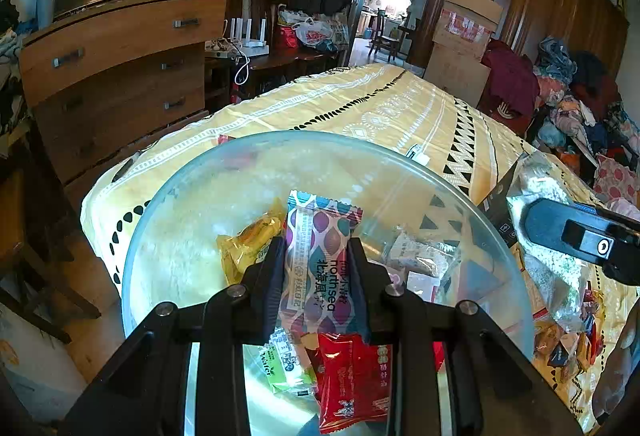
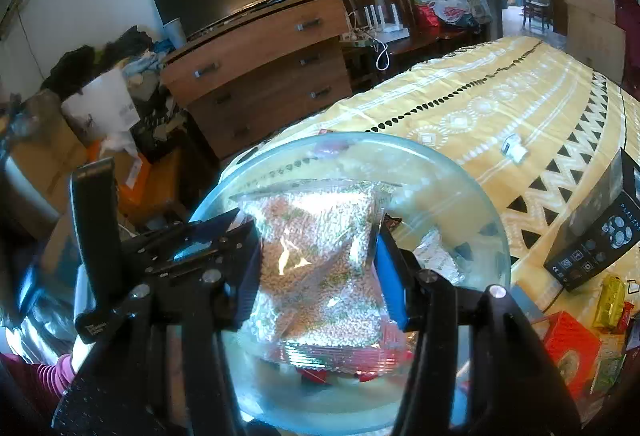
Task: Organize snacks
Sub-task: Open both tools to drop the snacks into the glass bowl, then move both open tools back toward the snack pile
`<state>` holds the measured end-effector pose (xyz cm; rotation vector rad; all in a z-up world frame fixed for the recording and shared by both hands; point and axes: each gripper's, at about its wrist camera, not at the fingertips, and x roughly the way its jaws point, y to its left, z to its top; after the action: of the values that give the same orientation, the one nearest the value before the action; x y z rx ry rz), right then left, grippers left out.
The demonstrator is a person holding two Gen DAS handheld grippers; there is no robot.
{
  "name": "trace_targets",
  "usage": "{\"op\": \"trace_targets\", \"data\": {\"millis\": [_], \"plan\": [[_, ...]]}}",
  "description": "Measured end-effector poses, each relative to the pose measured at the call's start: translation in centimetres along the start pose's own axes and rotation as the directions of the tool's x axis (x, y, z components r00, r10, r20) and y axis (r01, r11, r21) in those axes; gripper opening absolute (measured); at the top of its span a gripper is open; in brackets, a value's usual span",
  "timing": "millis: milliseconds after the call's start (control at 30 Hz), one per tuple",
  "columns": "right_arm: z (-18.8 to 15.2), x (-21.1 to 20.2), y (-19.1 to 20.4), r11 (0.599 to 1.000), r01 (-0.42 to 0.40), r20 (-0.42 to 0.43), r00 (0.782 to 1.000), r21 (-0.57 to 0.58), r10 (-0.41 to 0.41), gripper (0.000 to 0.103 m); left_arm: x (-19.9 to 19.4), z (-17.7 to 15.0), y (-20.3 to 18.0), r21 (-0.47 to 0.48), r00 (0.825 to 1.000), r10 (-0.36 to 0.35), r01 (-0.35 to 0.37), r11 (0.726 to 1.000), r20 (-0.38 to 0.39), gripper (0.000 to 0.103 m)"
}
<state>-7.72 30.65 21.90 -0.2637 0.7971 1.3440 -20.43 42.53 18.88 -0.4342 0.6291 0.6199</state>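
clear glass bowl (image 1: pixel 160 236) on a yellow patterned cloth (image 1: pixel 380 103), both grippers poised over it. the left gripper (image 1: pixel 318 264) has its fingers closed on a purple-and-teal snack packet (image 1: pixel 320 256), held above the yellow (image 1: pixel 248 244), red (image 1: pixel 352 384) and green (image 1: pixel 284 368) packets in the bowl. the right gripper (image 2: pixel 320 264) clamps a clear bag of small pellets (image 2: pixel 316 264) over the same bowl.

A purple-patterned packet (image 1: pixel 320 256) is clamped upright between the fingers of the left gripper (image 1: pixel 318 260) above a glass bowl (image 1: pixel 168 203). In the bowl, a yellow packet (image 1: pixel 248 244), a red packet (image 1: pixel 352 380) and a green packet (image 1: pixel 284 368) are seen. At the right, a clear bag (image 1: pixel 548 236) is held by the right gripper (image 1: pixel 560 228).
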Motion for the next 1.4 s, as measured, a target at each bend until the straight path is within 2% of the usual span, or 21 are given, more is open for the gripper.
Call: {"op": "trace_targets", "data": {"millis": [733,833,933,1067,1233,1400], "plan": [[-0.6,1.7,0.0,1.0,-0.013,-0.029,0.999,0.008,0.013,0.054,0.7,-0.5,0.0,-0.005,1.0,-0.004,0.004,1.0,-0.021,0.031],[-0.9,2.3,-0.1,1.0,-0.022,-0.047,0.999,0.016,0.023,0.055,0.9,-0.7,0.1,-0.014,0.999,0.002,-0.002,1.0,-0.033,0.038],[-1.2,2.6,-0.3,0.999,-0.024,-0.059,0.998,0.027,0.025,0.056,1.1,-0.8,0.2,-0.02,0.999,0.003,-0.004,1.0,-0.039,0.038],[-1.4,2.5,-0.2,0.999,-0.028,-0.061,0.998,0.032,0.029,0.063,1.2,-0.8,0.2,-0.018,0.999,0.009,-0.01,1.0,-0.046,0.045],[-1.0,1.6,0.2,0.999,-0.028,-0.037,0.999,0.018,0.029,0.073,1.1,-0.7,-0.1,-0.014,0.999,0.024,-0.025,1.0,-0.047,0.059],[-2.1,-1.2,0.4,1.0,-0.015,0.036,0.999,0.008,0.015,0.073,-0.7,-0.6,-0.2,-0.018,1.0,0.003,-0.003,1.0,0.001,0.06]]}}
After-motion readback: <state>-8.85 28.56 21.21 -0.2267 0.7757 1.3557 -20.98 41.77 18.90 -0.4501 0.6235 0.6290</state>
